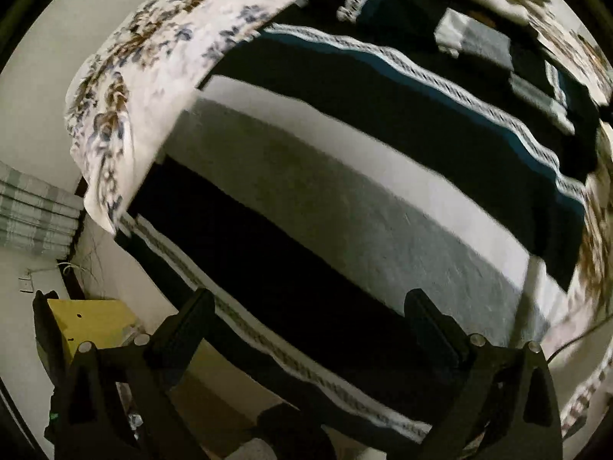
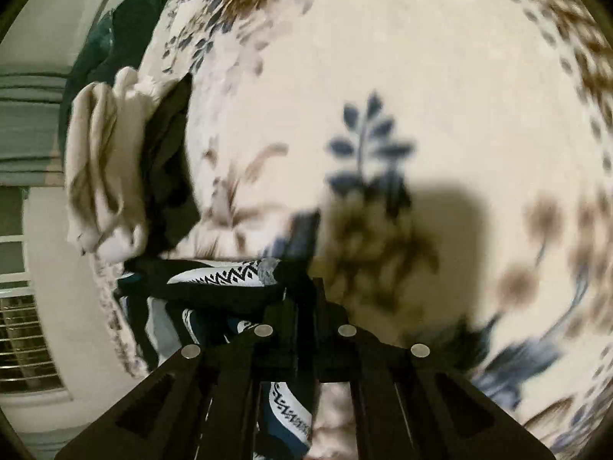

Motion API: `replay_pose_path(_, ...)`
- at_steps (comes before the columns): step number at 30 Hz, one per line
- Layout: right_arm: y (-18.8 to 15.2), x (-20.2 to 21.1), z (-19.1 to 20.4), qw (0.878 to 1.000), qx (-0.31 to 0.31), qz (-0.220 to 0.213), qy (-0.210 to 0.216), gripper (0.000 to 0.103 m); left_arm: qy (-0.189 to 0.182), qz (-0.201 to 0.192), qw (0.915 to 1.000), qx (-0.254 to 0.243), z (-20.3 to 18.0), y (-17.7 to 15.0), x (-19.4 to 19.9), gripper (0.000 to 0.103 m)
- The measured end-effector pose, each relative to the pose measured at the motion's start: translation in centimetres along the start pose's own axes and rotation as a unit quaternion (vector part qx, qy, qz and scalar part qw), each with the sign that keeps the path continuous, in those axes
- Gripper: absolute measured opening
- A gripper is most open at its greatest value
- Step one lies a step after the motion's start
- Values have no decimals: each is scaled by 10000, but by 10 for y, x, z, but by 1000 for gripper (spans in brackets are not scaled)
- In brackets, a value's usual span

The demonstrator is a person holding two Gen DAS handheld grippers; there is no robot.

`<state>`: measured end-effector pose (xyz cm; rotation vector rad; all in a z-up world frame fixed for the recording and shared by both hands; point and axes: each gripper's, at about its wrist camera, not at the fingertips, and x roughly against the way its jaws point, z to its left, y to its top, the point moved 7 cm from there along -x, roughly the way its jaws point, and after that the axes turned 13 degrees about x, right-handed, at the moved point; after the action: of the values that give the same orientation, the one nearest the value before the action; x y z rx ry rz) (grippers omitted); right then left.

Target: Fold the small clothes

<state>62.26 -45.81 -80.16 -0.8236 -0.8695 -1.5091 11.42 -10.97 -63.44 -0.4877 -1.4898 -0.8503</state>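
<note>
So, left gripper [image 1: 310, 306]: fingers spread wide above the striped garment [image 1: 345, 176].
Right gripper [image 2: 304, 272]: clenched, probably pinching that garment's patterned edge [image 2: 230, 274] over the floral sheet [image 2: 440, 96].

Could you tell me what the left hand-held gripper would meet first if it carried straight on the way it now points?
Most likely the striped garment: the left hand-held gripper, jaws open, points at its grey and black bands spread on the floral bedsheet. Depth is unclear.

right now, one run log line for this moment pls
step: folding | left hand-held gripper: open above striped sweater | right hand-held gripper: shut on sweater fabric | surface: floral bedsheet
</note>
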Motion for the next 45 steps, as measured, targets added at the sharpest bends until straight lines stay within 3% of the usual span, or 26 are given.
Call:
replay_pose_path(4,6,-30,4,9987,136,455,-209,6,-115,71,9997,-188,-16,-23,2,101)
replay_pose_path(6,1,-30,4,9979,146,622,-81,12,-179,91,9992,-356,-26,-36,5,101)
replay_pose_path(8,-13,-19,3,9974,209,691,-47,45,-251,130,9980,-566,-36,-53,9,101)
replay_pose_path(10,-42,2,-2,9962,420,757,42,58,-365,201,9957,-822,-48,-73,11,101)
replay_pose_path(15,-127,35,-29,9905,414,1271,307,58,-539,431,9838,-1654,-86,-132,4,101)
replay_pose_path(19,-156,39,-50,9898,290,1339,380,58,-466,512,9740,-2156,-115,-163,-20,101)
replay_pose_path(20,-154,38,-53,9904,235,1283,449,58,-420,501,9719,-2261,-120,-167,-25,93)
replay_pose_path(21,-148,38,-56,9913,123,1173,588,58,-421,465,9699,-2353,-126,-169,-30,69)
replay_pose_path(23,-133,32,-52,9911,-68,945,937,58,-477,421,9676,-2444,-133,-171,-35,51)
replay_pose_path(24,-121,26,-47,9904,-136,821,1102,58,-556,309,9674,-2450,-137,-170,-32,33)
replay_pose_path(26,-96,13,-34,9889,-186,599,1348,58,-493,157,9667,-2505,-137,-168,-28,9)
replay_pose_path(29,-64,-12,-15,9868,-204,447,1543,58,-625,104,9692,-2380,-132,-166,-22,5)
replay_pose_path(33,-49,-46,-5,9865,-364,621,1471,58,-723,-40,9669,-2448,-122,-168,-7,5)
replay_pose_path(34,-48,-50,-2,9868,-370,585,1465,47,-736,-77,9659,-2482,-120,-169,-5,5)
replay_pose_path(35,-47,-51,0,9882,-298,552,1398,10,-745,-116,9652,-2504,-118,-170,-2,5)
replay_pose_path(40,-38,-31,20,9973,450,300,506,8,-799,-158,9623,-2596,-112,-180,8,4)
replay_pose_path(45,-37,-46,10,9983,316,473,93,9,-765,23,9655,-2488,-104,-184,-10,5)
